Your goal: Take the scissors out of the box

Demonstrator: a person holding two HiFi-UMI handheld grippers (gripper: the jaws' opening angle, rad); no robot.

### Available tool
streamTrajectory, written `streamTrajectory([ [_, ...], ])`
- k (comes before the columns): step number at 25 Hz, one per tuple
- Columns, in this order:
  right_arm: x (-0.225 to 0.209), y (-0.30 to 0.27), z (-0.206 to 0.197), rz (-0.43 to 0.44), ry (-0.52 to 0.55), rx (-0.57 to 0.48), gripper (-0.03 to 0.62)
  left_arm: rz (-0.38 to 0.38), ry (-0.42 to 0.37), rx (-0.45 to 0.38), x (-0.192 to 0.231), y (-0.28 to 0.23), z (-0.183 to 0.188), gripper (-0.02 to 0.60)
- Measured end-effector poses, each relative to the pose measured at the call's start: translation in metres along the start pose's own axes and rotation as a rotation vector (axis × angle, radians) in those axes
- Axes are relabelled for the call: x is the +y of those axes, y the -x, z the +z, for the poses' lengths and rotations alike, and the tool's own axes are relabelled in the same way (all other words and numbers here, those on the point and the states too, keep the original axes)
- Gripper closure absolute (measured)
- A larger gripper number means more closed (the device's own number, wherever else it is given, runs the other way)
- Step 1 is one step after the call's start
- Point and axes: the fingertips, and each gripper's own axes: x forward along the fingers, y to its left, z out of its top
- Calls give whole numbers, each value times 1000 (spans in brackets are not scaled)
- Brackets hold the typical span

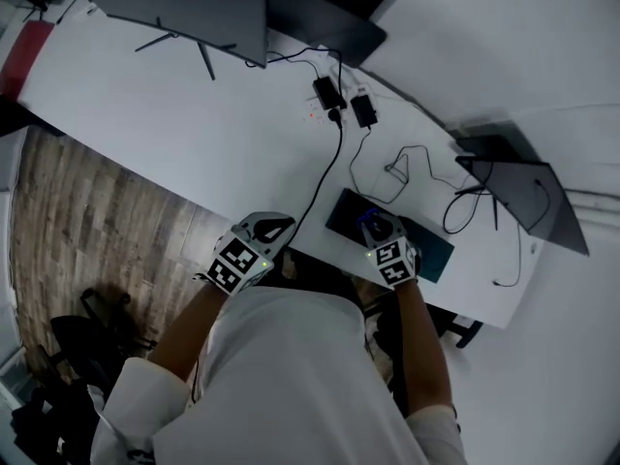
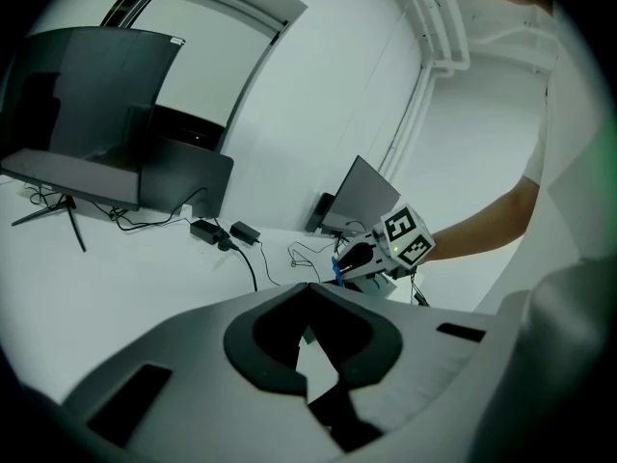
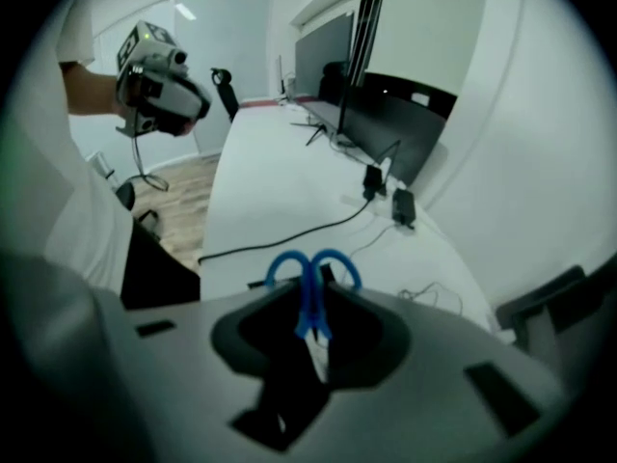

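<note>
**A:** Two claws are showing over the white counter (image 1: pixel 174 114). Starting at the left, what is the left claw (image 1: pixel 274 229) doing?

**B:** It is hovering at the counter's near edge, below the big dark monitor (image 1: pixel 184 8). Its jaws are standing apart (bare counter is showing through the gap), and nothing is sitting between them.

**A:** And moving toward the middle?

**B:** A black cable (image 1: pixel 325 177) is running from the near edge up to two power adapters (image 1: pixel 329 93) lying side by side.

**A:** Then the right claw (image 1: pixel 380 229)?

**B:** It is pointing steeply down over the dark box (image 1: pixel 436 250), which is lying flat near the counter's edge. Its jaws are clamping on the scissors (image 3: pixel 309 302) at the blade end, and the blue handle loops are sticking out past the fingertips.

**A:** Are the scissors sitting in the box?

**B:** From the left gripper view they are hanging in that grip above the counter. Whether the tips are touching the box I cannot tell. Farther right, a second monitor (image 1: pixel 518 197) is standing at an angle.
</note>
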Motion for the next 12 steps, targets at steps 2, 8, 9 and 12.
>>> streamTrajectory([
  [2, -7, 18, 7, -33, -60, -62, 485, -21, -19, 11, -6, -1, 2, 549],
  [8, -29, 73, 9, -103, -275, -245, 485, -48, -66, 15, -26, -10, 10, 549],
  [9, -33, 81, 6, -110, -309, -272, 485, -48, -68, 9, -30, -12, 13, 549],
  [12, -45, 103, -2, -126, -409, -353, 485, -50, -69, -5, -41, -18, 21, 549],
])
